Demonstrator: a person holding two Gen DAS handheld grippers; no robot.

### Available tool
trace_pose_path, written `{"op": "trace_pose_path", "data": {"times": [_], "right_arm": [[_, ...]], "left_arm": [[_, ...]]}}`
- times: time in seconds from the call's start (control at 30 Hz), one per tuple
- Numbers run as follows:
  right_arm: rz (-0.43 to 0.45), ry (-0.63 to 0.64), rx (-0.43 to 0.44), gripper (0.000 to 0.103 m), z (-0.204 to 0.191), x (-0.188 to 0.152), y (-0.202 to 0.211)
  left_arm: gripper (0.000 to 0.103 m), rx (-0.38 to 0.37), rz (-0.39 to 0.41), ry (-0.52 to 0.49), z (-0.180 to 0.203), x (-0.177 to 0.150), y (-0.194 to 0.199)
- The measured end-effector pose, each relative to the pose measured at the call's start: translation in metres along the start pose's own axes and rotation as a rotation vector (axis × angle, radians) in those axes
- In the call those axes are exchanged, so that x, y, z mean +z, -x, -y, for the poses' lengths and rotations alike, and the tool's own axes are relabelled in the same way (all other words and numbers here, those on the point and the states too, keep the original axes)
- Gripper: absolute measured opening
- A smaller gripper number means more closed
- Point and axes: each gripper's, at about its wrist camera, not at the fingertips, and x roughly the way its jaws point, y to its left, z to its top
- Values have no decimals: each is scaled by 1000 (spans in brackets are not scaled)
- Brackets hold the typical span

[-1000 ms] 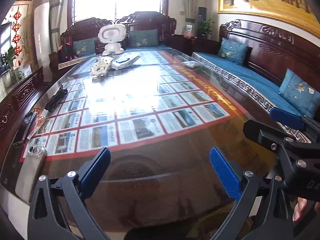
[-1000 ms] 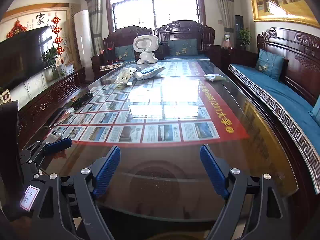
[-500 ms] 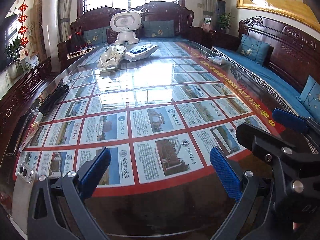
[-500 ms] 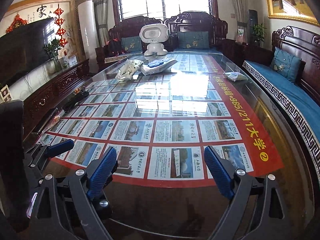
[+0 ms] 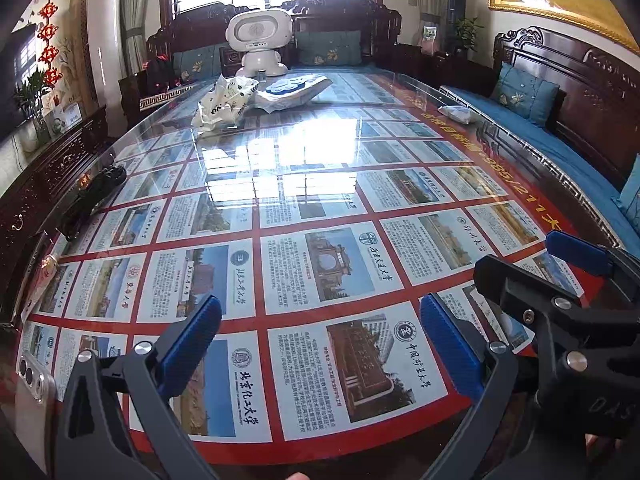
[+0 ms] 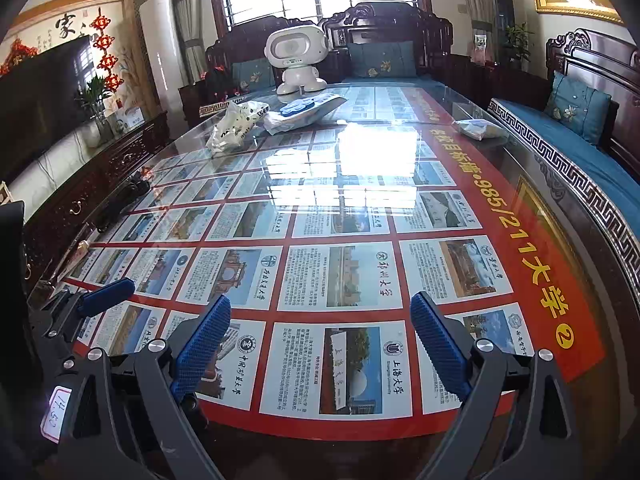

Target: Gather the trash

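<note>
My left tongs (image 5: pixel 320 344) and my right tongs (image 6: pixel 320 340) both stand spread wide with nothing between the blue pads, hanging over the near end of the glass-topped table (image 6: pixel 568 216). The right pair shows again at the right edge of the left view, level with its partner.

Under the glass lies a red poster (image 5: pixel 320 312) of printed cards; that is decoration, not trash. At the table's left edge sit a silver phone (image 5: pixel 32 380) close by and a black bundle (image 5: pixel 92 196) further on, neither of them mine to collect, I judge.

The trash sits far off: a crumpled white bag (image 5: pixel 224 104) and a flat white-and-blue packet (image 5: pixel 294 88) touching it, both just in front of the white toy robot (image 5: pixel 260 40), plus 1 small pale wrapper (image 6: pixel 476 128) alone near the right edge by the blue bench.

Risks from here: the window glare on the glass hides depth, so I could drive the pads into the top. The bag is soft, so a shallow pinch may slip off. Reaching past it could topple the toy.
</note>
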Motion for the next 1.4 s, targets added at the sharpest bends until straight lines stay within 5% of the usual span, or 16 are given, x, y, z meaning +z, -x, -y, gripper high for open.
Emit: {"op": "trace_pose_path", "data": {"times": [0.7, 1.4], "right_arm": [[-13, 5, -12, 88, 7, 6, -17], [-23, -6, -17, 88, 7, 6, -19]], "left_arm": [[99, -52, -82, 29, -6, 7, -23], [99, 7, -68, -4, -3, 11, -23]]}}
